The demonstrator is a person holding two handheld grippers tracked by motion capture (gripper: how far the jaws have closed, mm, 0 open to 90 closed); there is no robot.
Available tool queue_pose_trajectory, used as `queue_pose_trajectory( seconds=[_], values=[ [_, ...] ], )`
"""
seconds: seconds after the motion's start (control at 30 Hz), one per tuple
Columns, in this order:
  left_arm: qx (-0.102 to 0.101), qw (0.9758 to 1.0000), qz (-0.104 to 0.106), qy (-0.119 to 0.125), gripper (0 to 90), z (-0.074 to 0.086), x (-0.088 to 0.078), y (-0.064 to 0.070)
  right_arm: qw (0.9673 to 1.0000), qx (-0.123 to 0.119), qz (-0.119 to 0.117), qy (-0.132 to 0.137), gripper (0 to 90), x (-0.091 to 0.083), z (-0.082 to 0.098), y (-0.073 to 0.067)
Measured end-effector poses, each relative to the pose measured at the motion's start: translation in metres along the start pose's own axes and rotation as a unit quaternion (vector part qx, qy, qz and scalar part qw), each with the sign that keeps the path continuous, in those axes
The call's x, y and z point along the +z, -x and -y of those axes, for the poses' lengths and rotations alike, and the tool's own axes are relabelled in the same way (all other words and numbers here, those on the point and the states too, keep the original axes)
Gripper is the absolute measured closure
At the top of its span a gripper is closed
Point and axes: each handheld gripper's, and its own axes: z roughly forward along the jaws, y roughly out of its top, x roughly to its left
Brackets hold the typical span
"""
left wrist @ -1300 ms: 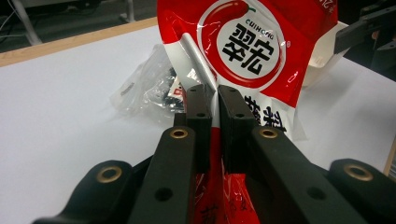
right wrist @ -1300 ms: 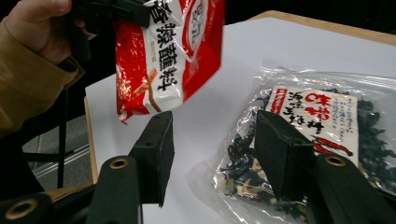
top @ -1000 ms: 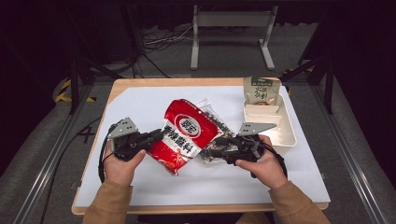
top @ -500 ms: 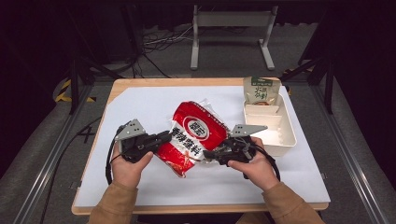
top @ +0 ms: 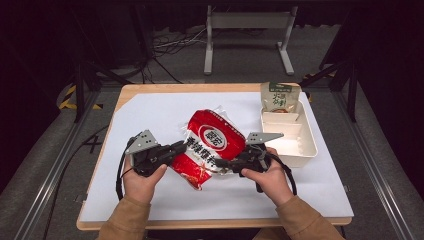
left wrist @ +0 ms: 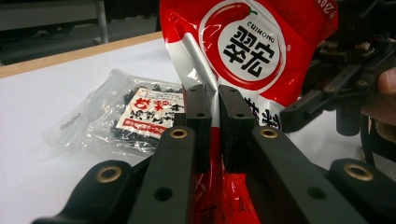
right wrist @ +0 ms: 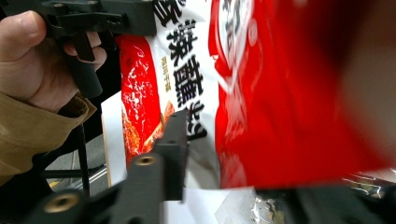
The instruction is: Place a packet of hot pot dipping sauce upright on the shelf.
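So nearest the camera you've got the person's two forearms in tan sleeves coming in from 6 o'clock, a gripper in each hand. The left gripper (top: 172,149) is clamped tight on the edge of the red pouch (top: 212,145); in the left gripper view its jaws are pinched together with the foil squeezed flat between the pads. The right gripper (top: 223,162) sits at about 4 o'clock of the pouch, and its jaws have just been closing. In the right gripper view the pouch (right wrist: 280,93) is between them, but one side is a blur, so I can't tell if the pads are actually biting yet.

The pouch is held up off the table, roughly dead centre, tilted between the two grippers. My guess is they're setting up to tear or pull it open. As far as I can see the top is still sealed, so the lifting and the first grip are done, while the second grip, the opening and any emptying are still to go.

Further back, a clear packet (left wrist: 135,116) of dark bits lies flat on the white table sheet (top: 150,115), just behind the pouch. Out at 2 o'clock there's a white tray (top: 305,145) with compartments, and a green packet (top: 280,96) stands in its far end.

Beyond the wooden table edge it's a dark room with grey floor, cables and a metal stand at 12 o'clock.
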Motion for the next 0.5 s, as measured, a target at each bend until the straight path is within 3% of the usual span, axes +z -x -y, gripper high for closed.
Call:
queue_pose_trajectory(
  seconds=[0.17, 0.27, 0.5],
  values=[
    [-0.002, 0.9999, 0.007, -0.008, 83.6, 0.002, 0.003, 0.000, 0.9999, -0.014, -0.008, 0.001, 85.3, -0.006, -0.004, 0.004],
    [0.002, 0.9999, 0.008, -0.007, 83.5, 0.002, 0.004, 0.001, 0.9998, -0.014, -0.017, 0.004, 88.6, -0.009, -0.006, 0.006],
    [0.003, 0.9999, 0.014, -0.009, 83.2, 0.004, 0.005, 0.000, 0.9992, -0.039, -0.007, -0.004, 89.2, -0.014, -0.013, 0.002]
  ],
)
